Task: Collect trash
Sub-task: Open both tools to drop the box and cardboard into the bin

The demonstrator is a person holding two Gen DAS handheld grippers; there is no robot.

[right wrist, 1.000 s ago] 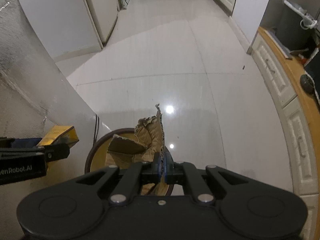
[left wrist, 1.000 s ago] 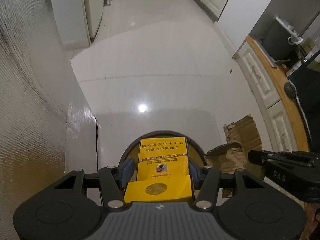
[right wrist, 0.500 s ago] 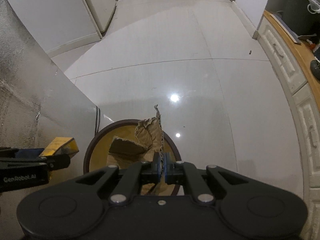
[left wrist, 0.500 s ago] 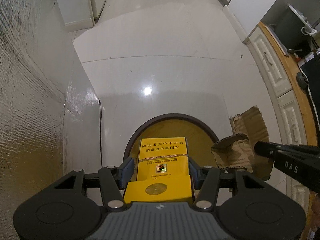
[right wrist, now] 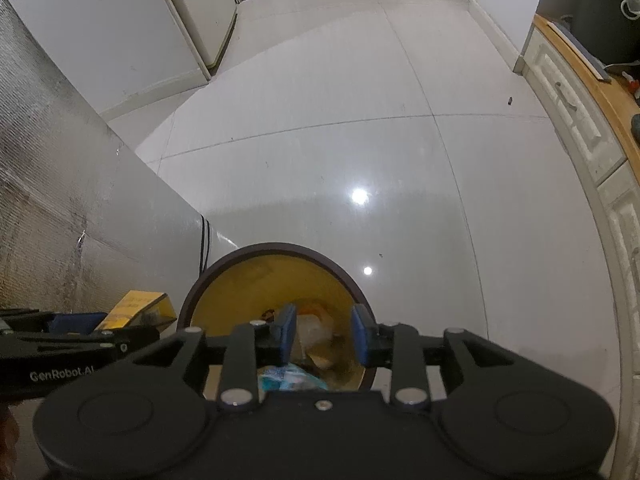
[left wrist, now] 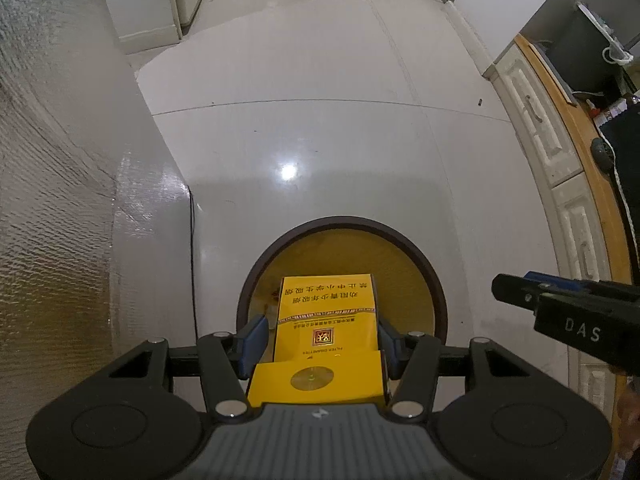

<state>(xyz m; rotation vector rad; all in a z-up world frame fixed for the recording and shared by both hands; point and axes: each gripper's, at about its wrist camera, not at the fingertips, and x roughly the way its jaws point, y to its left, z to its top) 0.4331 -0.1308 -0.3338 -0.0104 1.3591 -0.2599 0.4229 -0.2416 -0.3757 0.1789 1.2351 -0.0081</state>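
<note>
A round bin (left wrist: 428,268) with a dark rim and yellow inside stands on the floor; it also shows in the right wrist view (right wrist: 248,264). My left gripper (left wrist: 320,338) is shut on a yellow cigarette carton (left wrist: 326,312) and holds it over the bin's mouth. The carton (right wrist: 136,308) shows at the left of the right wrist view, beside the bin. My right gripper (right wrist: 324,338) is open and empty above the bin. Scraps of trash (right wrist: 316,332) lie in the bin between its fingers. The right gripper (left wrist: 568,312) shows at the right in the left wrist view.
A silver foil-clad panel (left wrist: 60,200) rises close on the left, with a cable (right wrist: 205,246) at its corner. White cabinets with a wooden top (left wrist: 560,148) run along the right. Glossy white floor tiles (right wrist: 340,120) stretch ahead toward white doors.
My right gripper has opened and the brown cardboard piece it held is gone from its fingers. Both grippers have moved forward over the bin.
</note>
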